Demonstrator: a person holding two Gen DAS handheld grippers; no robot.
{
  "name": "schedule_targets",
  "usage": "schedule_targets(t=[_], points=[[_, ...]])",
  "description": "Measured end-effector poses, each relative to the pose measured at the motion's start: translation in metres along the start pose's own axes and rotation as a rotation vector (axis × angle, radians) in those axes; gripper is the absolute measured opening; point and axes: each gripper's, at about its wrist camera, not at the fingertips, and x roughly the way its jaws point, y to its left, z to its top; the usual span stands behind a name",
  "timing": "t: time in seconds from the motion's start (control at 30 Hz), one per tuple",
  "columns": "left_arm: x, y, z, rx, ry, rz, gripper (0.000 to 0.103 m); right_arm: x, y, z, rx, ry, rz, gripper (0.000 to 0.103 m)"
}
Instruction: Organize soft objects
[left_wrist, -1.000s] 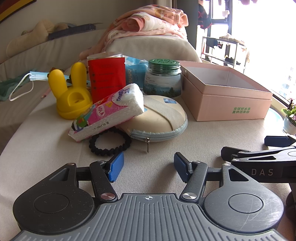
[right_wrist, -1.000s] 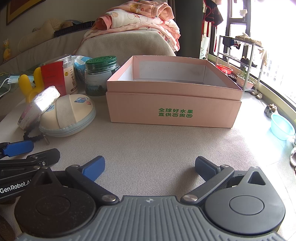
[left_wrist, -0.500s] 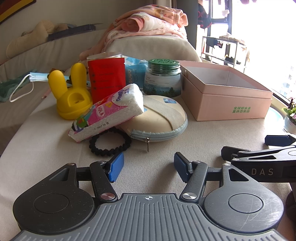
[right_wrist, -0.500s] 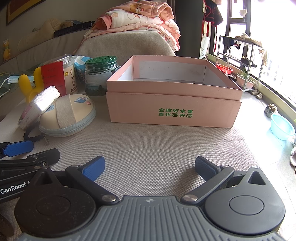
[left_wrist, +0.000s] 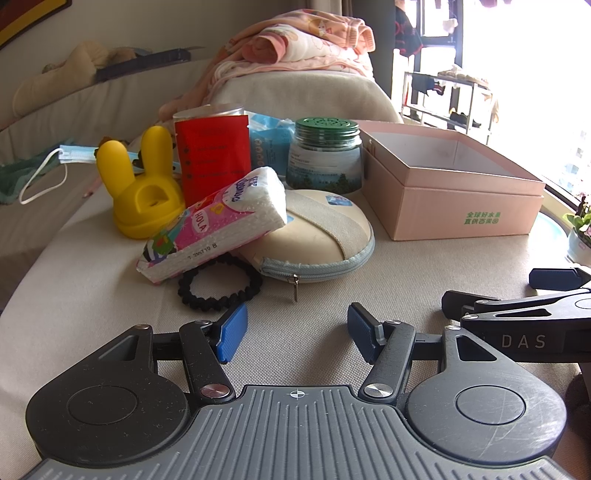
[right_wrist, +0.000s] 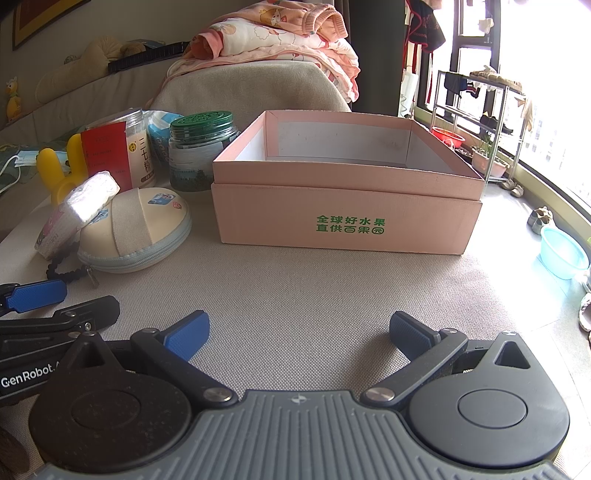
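both grippers hover low over the beige cloth surface (right_wrist: 295, 288), side by side and empty. the left gripper (left_wrist: 293, 330) has its blue pads spread apart with nothing between them, and the right gripper (right_wrist: 297, 334) is released wider still, pointing at the open pink box (right_wrist: 347, 206) that sits straight ahead of it, well apart from its fingertips. in the left wrist view the right gripper's black arm juts in from the right edge. the soft things are bunched on the left side of the surface, beside the box: a pack of tissues (left_wrist: 218, 218) in a pink printed wrapper lies tilted, its upper end propped on a round cream zip pouch (left_wrist: 317, 236), its lower end down on the cloth. a black beaded hair tie (left_wrist: 219, 282) lies flat just in front of the pack, partly under it and touching the pouch's edge, near the left gripper's left pad. behind these stand a yellow rabbit-shaped holder (left_wrist: 142, 188), a red-labelled jar (left_wrist: 212, 155), a blue packet (left_wrist: 267, 142) and a green-lidded jar (left_wrist: 327, 157), the last one just beside the box's left wall. a blue face mask (left_wrist: 70, 155) lies off to the far left, and pink clothes (left_wrist: 303, 44) are heaped on the cushion behind.
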Motion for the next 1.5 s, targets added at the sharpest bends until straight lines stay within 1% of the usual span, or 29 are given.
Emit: schedule_targets(t=[0.73,0.8,0.87,0.9,0.97,1.03,1.13,1.2,1.23,1.27,1.3,1.33,1.4,1.47,1.5], points=[[0.000,0.002,0.000,-0.008,-0.001,-0.008,0.065,0.000,0.000,0.000,-0.003,0.001,0.002,0.103],[-0.001,0.006,0.000,-0.020,-0.005,-0.027,0.065,0.000,-0.001,0.002,-0.013,0.013,0.017,0.103],[-0.003,0.013,-0.001,-0.032,-0.013,-0.101,0.064,0.000,-0.003,0.005,-0.031,0.049,0.041,0.103],[-0.003,0.017,0.000,-0.023,-0.013,-0.144,0.063,-0.002,-0.006,0.006,-0.040,0.068,0.052,0.103],[-0.007,0.026,0.001,0.003,-0.011,-0.205,0.062,-0.001,-0.007,0.008,-0.059,0.101,0.065,0.103],[-0.016,0.033,0.004,0.055,-0.045,-0.247,0.062,-0.002,-0.007,0.010,-0.068,0.121,0.071,0.103],[-0.031,0.050,0.018,0.184,-0.126,-0.247,0.062,-0.005,-0.007,0.007,-0.084,0.121,0.083,0.103],[-0.034,0.065,0.033,0.244,-0.160,-0.243,0.062,-0.007,-0.008,0.004,-0.086,0.093,0.089,0.103],[-0.032,0.074,0.041,0.251,-0.166,-0.237,0.062,-0.008,-0.009,0.002,-0.085,0.083,0.089,0.103],[-0.028,0.083,0.050,0.243,-0.161,-0.235,0.062,-0.007,-0.009,0.002,-0.084,0.084,0.089,0.103],[-0.020,0.096,0.060,0.208,-0.145,-0.243,0.062,-0.007,-0.009,0.003,-0.084,0.084,0.089,0.103],[-0.011,0.109,0.068,0.148,-0.132,-0.255,0.062,-0.008,-0.009,0.002,-0.083,0.083,0.088,0.103],[0.011,0.137,0.081,-0.018,-0.095,-0.302,0.062,-0.008,-0.009,0.002,-0.081,0.082,0.087,0.103],[0.032,0.158,0.087,-0.150,-0.044,-0.372,0.062,-0.008,-0.009,0.002,-0.081,0.080,0.087,0.103],[0.046,0.168,0.087,-0.210,-0.006,-0.416,0.062,-0.008,-0.009,0.002,-0.081,0.080,0.087,0.103]])
